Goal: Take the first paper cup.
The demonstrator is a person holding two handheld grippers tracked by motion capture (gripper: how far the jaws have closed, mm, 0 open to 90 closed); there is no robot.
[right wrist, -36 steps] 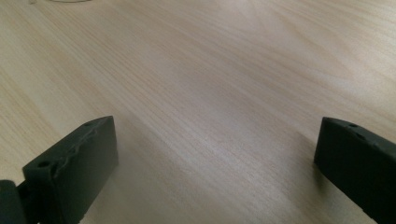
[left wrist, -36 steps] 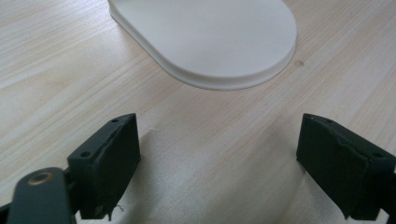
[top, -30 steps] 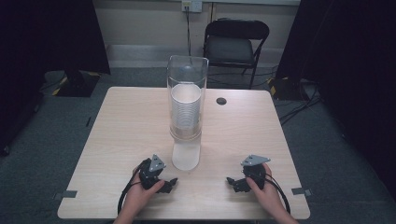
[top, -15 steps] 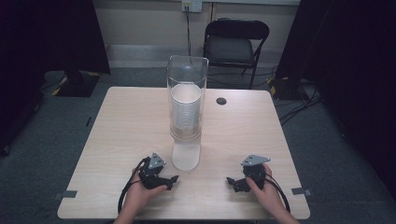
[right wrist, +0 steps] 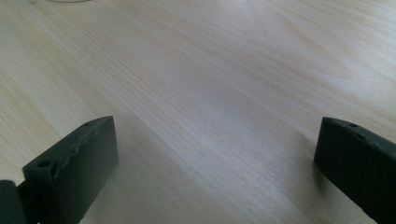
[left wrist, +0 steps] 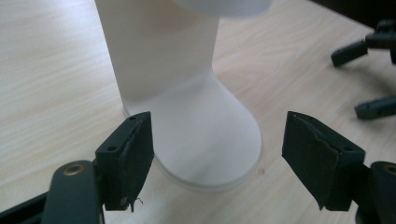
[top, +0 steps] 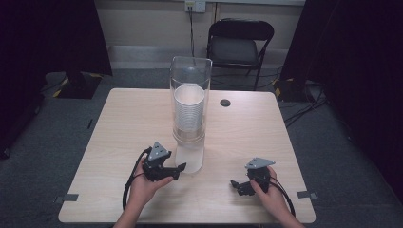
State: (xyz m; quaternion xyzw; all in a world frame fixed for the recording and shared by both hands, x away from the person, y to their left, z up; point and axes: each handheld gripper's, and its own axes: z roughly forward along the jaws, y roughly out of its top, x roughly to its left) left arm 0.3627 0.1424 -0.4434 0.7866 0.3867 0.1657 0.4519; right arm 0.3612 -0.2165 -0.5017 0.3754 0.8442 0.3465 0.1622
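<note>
A tall clear tube (top: 191, 90) stands mid-table with a stack of white cups (top: 189, 114) inside, on a white flared foot (top: 189, 159). My left gripper (top: 179, 170) points at that foot from its left. In the left gripper view the foot (left wrist: 196, 126) lies between and just beyond the gripper's (left wrist: 217, 158) two pads. The jaws have just been closing, but neither pad touches the foot, so the gripper is open. My right gripper (top: 240, 185) rests near the front right edge, open over bare wood (right wrist: 215, 168).
The light wooden table (top: 123, 123) has a small black disc (top: 225, 102) at the back, right of the tube. A black folding chair (top: 240, 45) stands behind the table. The right gripper (left wrist: 369, 77) shows far off in the left gripper view.
My left gripper has lifted a little and come closer to the white foot, with its jaws narrower than before. The right gripper has stayed put.
</note>
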